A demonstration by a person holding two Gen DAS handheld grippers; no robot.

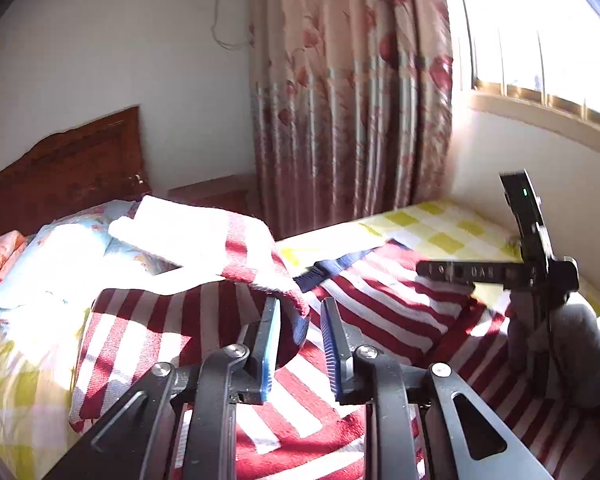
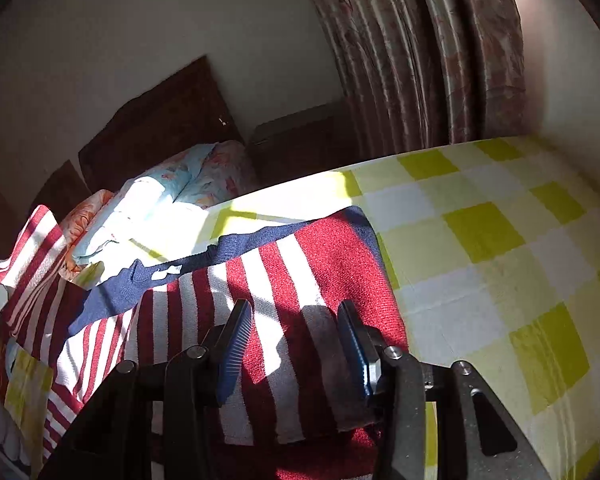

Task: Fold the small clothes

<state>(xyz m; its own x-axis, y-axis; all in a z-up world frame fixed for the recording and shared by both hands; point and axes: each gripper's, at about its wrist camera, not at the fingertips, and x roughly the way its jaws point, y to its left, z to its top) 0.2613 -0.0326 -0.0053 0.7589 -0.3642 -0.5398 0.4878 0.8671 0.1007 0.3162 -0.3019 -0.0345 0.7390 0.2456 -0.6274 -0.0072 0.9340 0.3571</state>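
Sunlit checked bedsheet (image 2: 480, 240) bore the striped sweater (image 2: 300, 264), whose near fold the right gripper (image 2: 296, 312) pinched while the left gripper (image 1: 300, 312), grip unclear, had the sweater's other side raised above it; a slack hold there could have dropped that flap crooked.

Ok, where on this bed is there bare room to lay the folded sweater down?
Free: the yellow checked sheet to the right of the striped sweater, running toward the wall and curtain. Crowded: the left side, where the pillow and the sweater's lifted part sit near the headboard.
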